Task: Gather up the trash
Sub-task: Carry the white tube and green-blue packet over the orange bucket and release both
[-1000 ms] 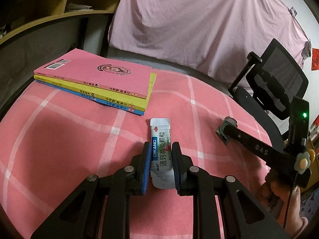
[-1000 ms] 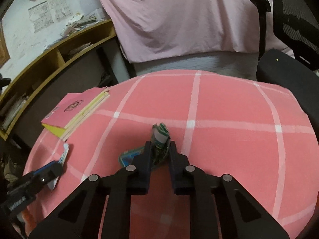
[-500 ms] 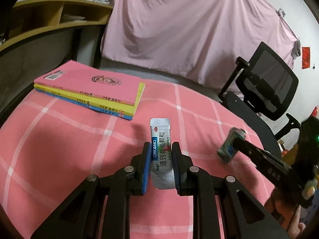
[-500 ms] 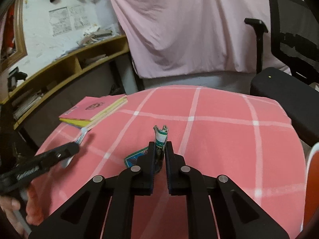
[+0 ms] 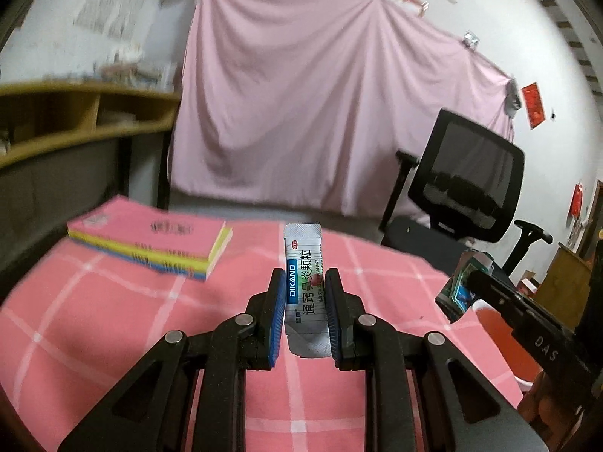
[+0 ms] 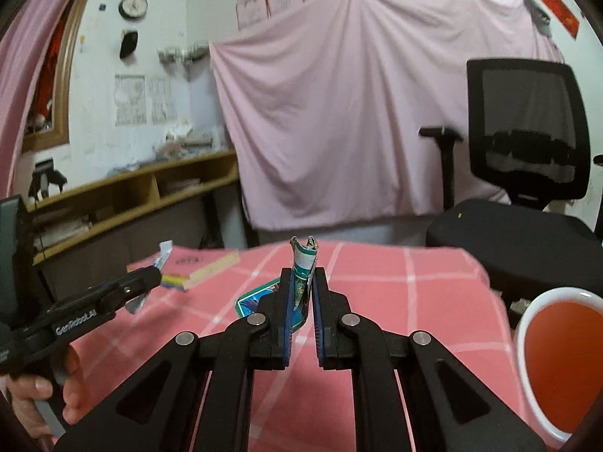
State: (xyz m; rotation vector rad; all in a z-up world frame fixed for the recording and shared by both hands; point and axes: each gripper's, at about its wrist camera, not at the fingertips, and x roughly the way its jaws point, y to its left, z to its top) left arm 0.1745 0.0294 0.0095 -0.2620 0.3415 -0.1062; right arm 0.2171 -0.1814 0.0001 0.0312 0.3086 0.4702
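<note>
**Trash: both pieces picked up, nothing dropped off yet**

Trash first: the white medicine sachet [image 5: 303,286] is pinched between the pads of the left tool [image 5: 304,303], standing upright and held up off the pink checked desk [image 5: 113,320]. The right tool [image 6: 303,301] is clamped tight on a crumpled green wrapper [image 6: 302,263], also in the air. So I'd say the picking-up part is done for these two, and the dumping part is what's left. Neither piece has gone into anything.

About where it goes: the right wrist view shows a white-rimmed red bin [image 6: 557,361] low on the right, just off the desk edge. That's my guess for the target. The left view only catches a blurry red patch behind the other tool, so I wouldn't swear it's the same thing.

Other differences: the left view gives the stack of books [image 5: 150,245] clearly and the printed face of the sachet. The right view shows the sachet only edge-on, plus the person's hand [image 6: 45,399] on the left handle. No more trash on the cloth that I can spot.
</note>
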